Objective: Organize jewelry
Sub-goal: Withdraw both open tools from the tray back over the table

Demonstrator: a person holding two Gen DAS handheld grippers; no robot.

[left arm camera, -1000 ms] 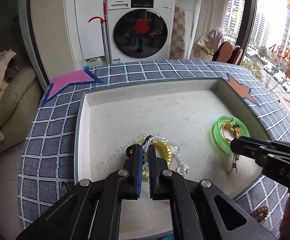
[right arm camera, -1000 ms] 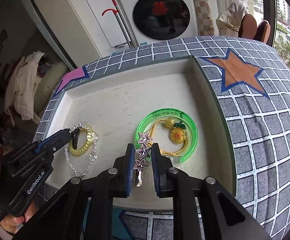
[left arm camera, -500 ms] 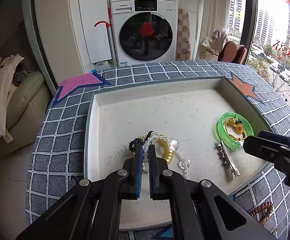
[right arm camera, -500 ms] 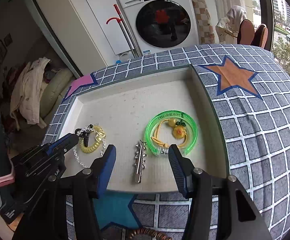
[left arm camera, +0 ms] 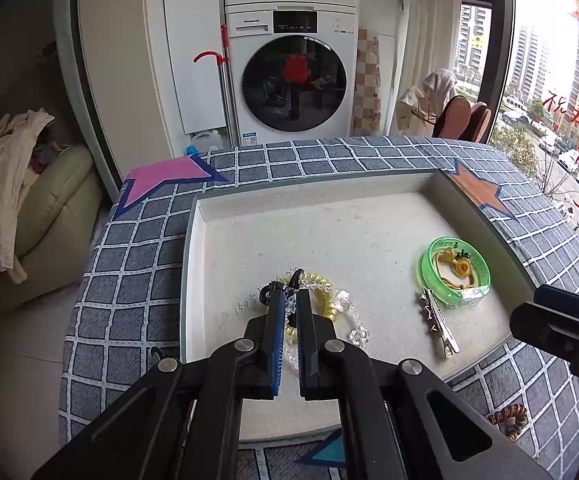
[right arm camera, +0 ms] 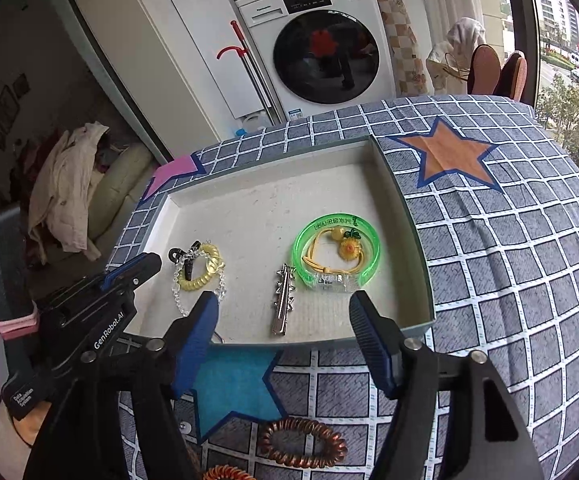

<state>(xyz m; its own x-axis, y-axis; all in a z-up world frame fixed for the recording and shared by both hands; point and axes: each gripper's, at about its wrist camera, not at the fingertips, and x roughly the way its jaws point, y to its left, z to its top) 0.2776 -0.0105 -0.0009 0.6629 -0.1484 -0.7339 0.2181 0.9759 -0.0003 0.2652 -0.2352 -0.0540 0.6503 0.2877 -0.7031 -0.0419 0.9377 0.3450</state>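
A white tray (left arm camera: 249, 208) (right arm camera: 413, 240) sits on the checked cloth. It holds a clear bead bracelet (left arm camera: 355, 326) (right arm camera: 221, 284) lying with a yellow spiral hair tie (left arm camera: 325, 292) (right arm camera: 205, 268), a silver star hair clip (left arm camera: 437, 322) (right arm camera: 283, 296), and a green bangle (left arm camera: 455, 272) (right arm camera: 337, 252) around a sunflower hair tie. My left gripper (left arm camera: 288, 300) (right arm camera: 151, 262) is nearly shut over the bead bracelet at the tray's left; whether it grips the beads is unclear. My right gripper (right arm camera: 283, 310) is open and empty, held above the tray's front edge near the clip.
A brown spiral hair tie (right arm camera: 303, 442) (left arm camera: 507, 420) lies on the cloth in front of the tray, with an orange one (right arm camera: 225, 474) at the bottom edge. A washing machine (left arm camera: 289, 76) and a sofa with clothes (left arm camera: 17, 184) stand beyond the table.
My right gripper opened, left the star clip lying in the tray and drew back over the front edge. My left gripper stayed closed at the bead bracelet while rising and drawing back.
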